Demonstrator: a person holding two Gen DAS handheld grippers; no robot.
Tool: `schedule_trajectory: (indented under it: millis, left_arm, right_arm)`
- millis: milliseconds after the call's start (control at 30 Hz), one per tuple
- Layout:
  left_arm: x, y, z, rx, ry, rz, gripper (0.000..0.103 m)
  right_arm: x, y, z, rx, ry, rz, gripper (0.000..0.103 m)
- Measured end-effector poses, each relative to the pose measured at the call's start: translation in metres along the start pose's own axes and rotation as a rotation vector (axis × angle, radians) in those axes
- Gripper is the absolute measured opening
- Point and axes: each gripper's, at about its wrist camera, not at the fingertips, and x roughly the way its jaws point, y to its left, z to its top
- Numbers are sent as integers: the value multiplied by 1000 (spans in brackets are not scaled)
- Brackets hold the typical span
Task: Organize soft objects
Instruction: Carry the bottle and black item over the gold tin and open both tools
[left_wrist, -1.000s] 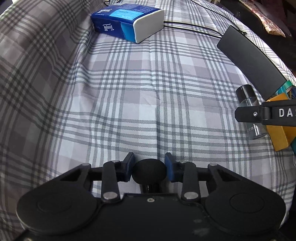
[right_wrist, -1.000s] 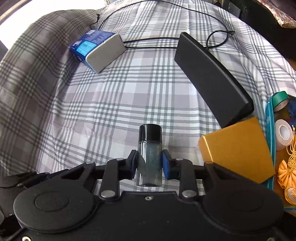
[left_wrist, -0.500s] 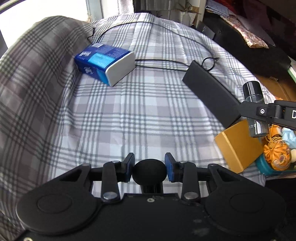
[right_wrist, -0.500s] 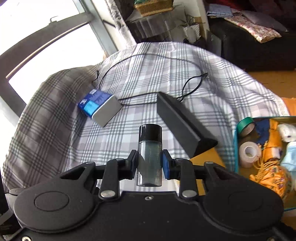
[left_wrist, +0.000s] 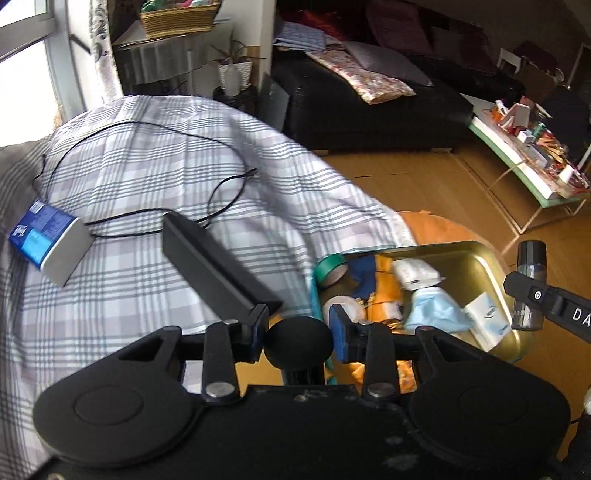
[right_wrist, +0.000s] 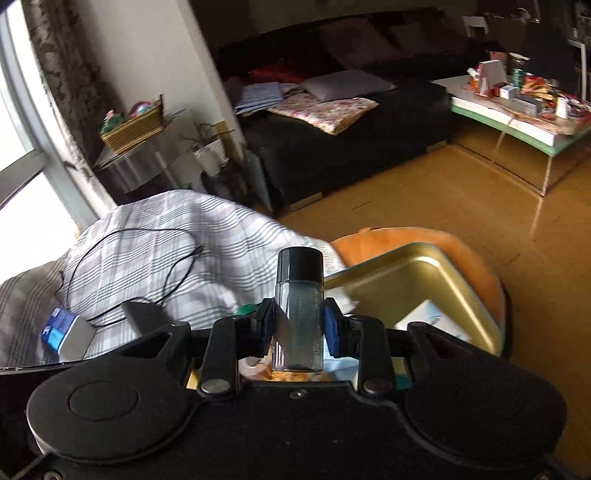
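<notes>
Black foam ball (left_wrist: 297, 342) sits clamped in left tongs (left_wrist: 297, 338); right tongs (right_wrist: 297, 325) clamp a bottle (right_wrist: 299, 310).

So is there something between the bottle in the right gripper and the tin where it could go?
Nothing visible blocks it. The right gripper holds the bottle upright just above the open tin, whose near part is already full of items.
</notes>
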Motion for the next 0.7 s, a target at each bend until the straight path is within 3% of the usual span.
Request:
schedule_trajectory:
  millis: [200,367,700]
  left_arm:
    - [27,-68,26,73,8,-72,33]
    - [57,-113,45,117,35,-128,33]
    - [115,-177,63,190,66,-172,33]
  right_arm:
    - [1,-41,10,72,-16,-96,30]
    - [7,-64,13,115,-1,-125,30]
    - [19,-98,10,175,47,-178,30]
